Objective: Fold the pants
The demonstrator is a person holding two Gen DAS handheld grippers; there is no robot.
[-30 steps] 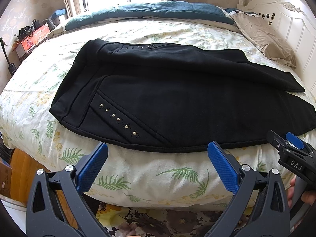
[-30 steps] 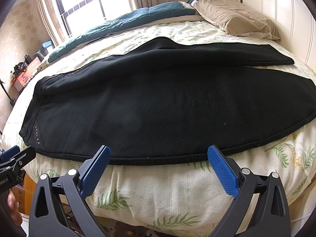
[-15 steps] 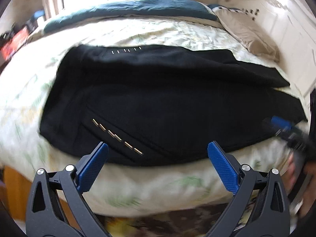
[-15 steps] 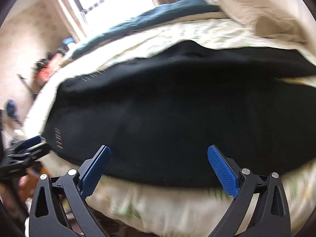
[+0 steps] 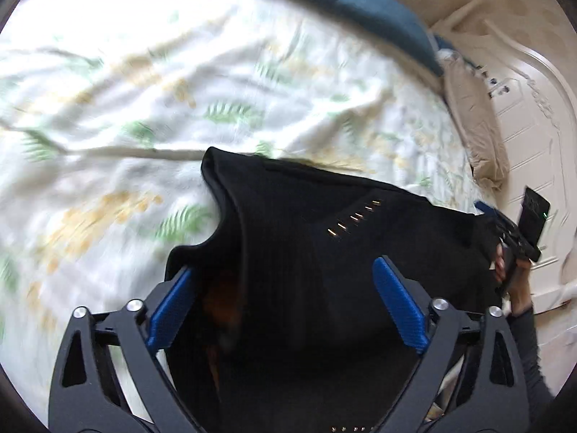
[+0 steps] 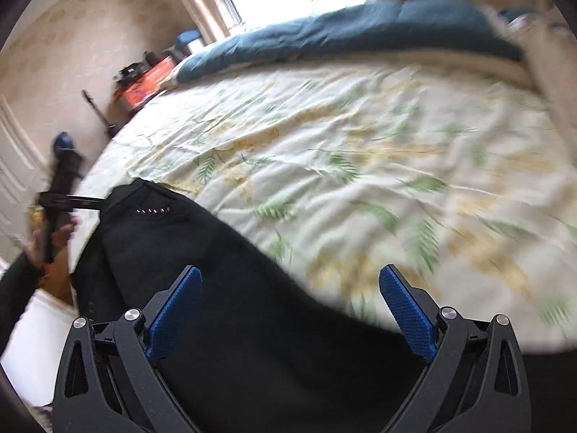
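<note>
Black pants lie bunched at the near edge of the bed, spread from 6 o'clock toward 3 o'clock in the left wrist view and from 6 toward 9 o'clock in the right wrist view. A row of small metal studs marks one panel. The floral sheet beyond, toward 12 o'clock, is bare.

Left hand-held gripper: jaws wide but closing, with dark cloth lying between and below the blue pads. No pad is seen pressing on the fabric. Both views are blurred, so contact cannot be confirmed.

Right hand-held gripper: jaws spread wide, cloth beneath them, nothing visibly clamped.

Judgement: the garment appears gathered rather than flat, and a grasp on the left side looks to be forming.

Risks noted:
- The left jaws may take several layers at once, or only a loose ridge; the fold would then come out crooked.
- The cloth sits at the mattress edge. An uneven pull could drag it over the side toward 6 o'clock.
- If one side is lifted while the other lies free, the fabric could twist.
- The studs could snag a pad or resist a clean crease.
</note>
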